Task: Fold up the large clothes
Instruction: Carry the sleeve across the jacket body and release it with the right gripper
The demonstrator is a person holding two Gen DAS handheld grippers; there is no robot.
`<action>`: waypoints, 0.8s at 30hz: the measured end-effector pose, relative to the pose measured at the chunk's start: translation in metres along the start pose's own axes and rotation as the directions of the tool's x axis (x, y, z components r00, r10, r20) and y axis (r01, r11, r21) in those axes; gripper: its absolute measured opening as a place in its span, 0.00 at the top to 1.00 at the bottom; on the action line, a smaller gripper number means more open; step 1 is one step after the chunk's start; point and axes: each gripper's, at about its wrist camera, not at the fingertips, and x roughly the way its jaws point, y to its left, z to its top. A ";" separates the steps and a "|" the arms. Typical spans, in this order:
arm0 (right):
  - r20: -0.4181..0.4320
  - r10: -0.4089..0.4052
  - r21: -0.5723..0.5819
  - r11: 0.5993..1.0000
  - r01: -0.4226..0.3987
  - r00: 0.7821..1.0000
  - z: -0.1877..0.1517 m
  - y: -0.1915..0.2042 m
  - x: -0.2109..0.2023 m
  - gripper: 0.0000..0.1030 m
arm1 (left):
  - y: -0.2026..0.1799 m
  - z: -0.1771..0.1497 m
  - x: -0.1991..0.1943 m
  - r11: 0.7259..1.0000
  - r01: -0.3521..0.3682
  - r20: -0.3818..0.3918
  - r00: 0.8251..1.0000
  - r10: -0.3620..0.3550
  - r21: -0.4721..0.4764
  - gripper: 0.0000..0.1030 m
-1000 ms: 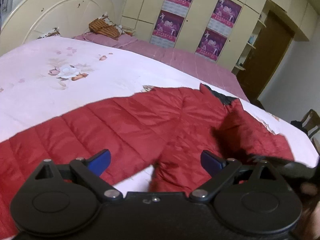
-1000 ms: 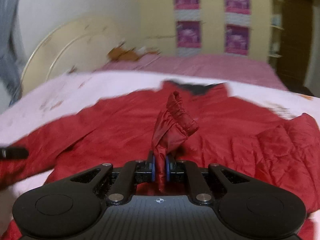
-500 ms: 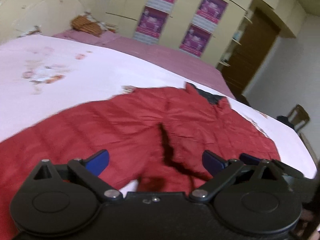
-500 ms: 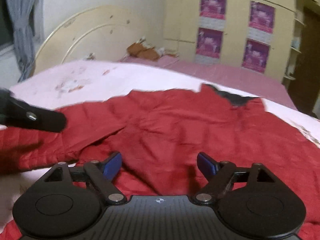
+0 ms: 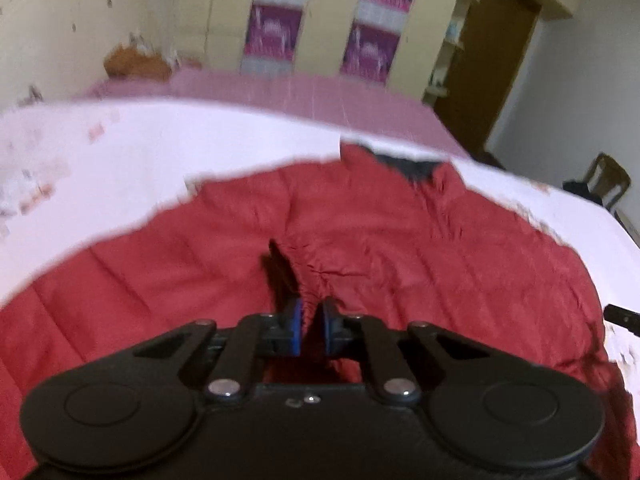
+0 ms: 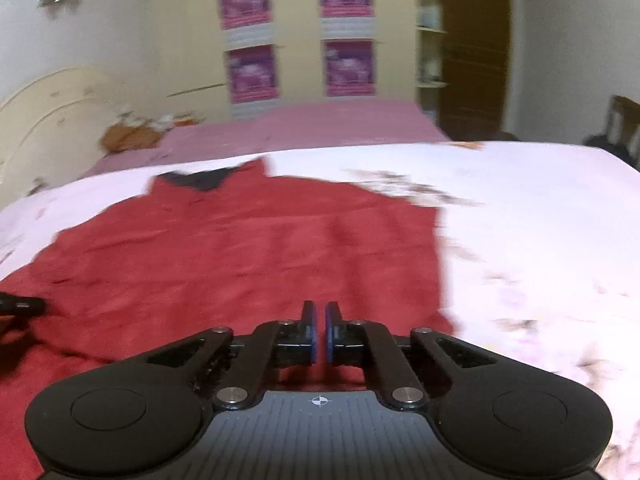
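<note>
A red quilted jacket (image 5: 380, 248) with a black collar (image 5: 412, 166) lies spread on the bed; it also shows in the right wrist view (image 6: 248, 256). My left gripper (image 5: 309, 330) is shut on a bunched fold of the jacket near its front edge. My right gripper (image 6: 319, 330) is shut, low over the jacket's near right edge; I cannot tell whether fabric is between its pads. The tip of the left gripper shows at the left edge of the right wrist view (image 6: 22, 305).
The bed has a pale floral quilt (image 6: 540, 216) and a pink sheet (image 6: 320, 124) behind it. A cream headboard (image 6: 44, 116) stands at the far left. A wardrobe with posters (image 6: 300, 32), a brown door (image 6: 474, 48) and a chair (image 5: 606, 178) lie beyond.
Both grippers were open half a second ago and are now shut. The left closed on a fold of the jacket. The right let go of a sleeve earlier and moved right.
</note>
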 end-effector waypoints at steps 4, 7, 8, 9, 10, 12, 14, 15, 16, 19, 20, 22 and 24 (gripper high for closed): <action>-0.026 -0.060 -0.028 0.998 0.059 0.998 0.004 -0.025 0.026 0.98 | 0.000 -0.003 0.018 1.000 -0.022 -0.062 0.998 0.023 0.015 0.90; -0.113 -0.063 -0.009 0.998 0.062 0.992 -0.005 -0.045 0.056 1.00 | 0.002 -0.013 0.030 0.999 -0.022 -0.110 0.994 0.025 0.026 0.88; -0.118 -0.059 -0.024 0.998 0.057 0.991 -0.003 -0.045 0.054 1.00 | 0.002 -0.012 0.026 0.999 -0.029 -0.107 0.994 0.033 0.034 0.83; -0.117 -0.061 -0.034 0.998 0.057 0.991 -0.001 -0.046 0.050 1.00 | 0.003 -0.011 0.019 0.998 -0.043 -0.091 0.995 0.046 0.035 0.80; -0.103 -0.055 -0.025 0.998 0.052 0.993 0.001 -0.049 0.043 1.00 | 0.003 -0.010 0.007 0.998 -0.061 -0.055 0.997 0.063 0.032 0.69; -0.043 -0.034 0.007 0.999 0.034 0.999 0.009 -0.055 0.025 1.00 | 0.003 -0.006 -0.019 0.994 -0.108 0.050 0.993 0.106 0.030 0.54; -0.003 -0.019 -0.009 1.000 0.019 1.000 0.019 -0.054 0.017 1.00 | -0.003 0.003 -0.026 0.994 -0.103 0.099 0.990 0.098 0.039 0.53; -0.001 -0.003 -0.020 1.000 0.003 1.000 0.024 -0.052 0.020 1.00 | -0.010 0.010 -0.020 0.994 -0.095 0.099 0.991 0.089 0.060 0.53; -0.004 0.012 -0.031 0.999 -0.012 1.000 0.031 -0.047 0.026 1.00 | -0.017 0.015 -0.012 0.993 -0.085 0.092 0.993 0.077 0.083 0.53; -0.024 0.089 -0.085 0.992 -0.091 0.996 0.049 -0.024 0.050 1.00 | -0.041 0.022 0.023 0.987 -0.052 0.051 0.998 0.045 0.154 0.54; -0.036 0.112 -0.112 0.987 -0.116 0.993 0.051 -0.016 0.058 1.00 | -0.048 0.022 0.036 0.983 -0.047 0.027 0.999 0.043 0.176 0.54; -0.074 0.168 -0.173 0.969 -0.179 0.983 0.051 -0.004 0.077 1.00 | -0.052 0.019 0.049 0.978 -0.050 0.006 0.999 0.050 0.203 0.54; -0.099 0.213 -0.208 0.951 -0.230 0.972 0.048 -0.005 0.088 1.00 | -0.044 0.014 0.052 0.977 -0.070 0.002 0.997 0.071 0.204 0.54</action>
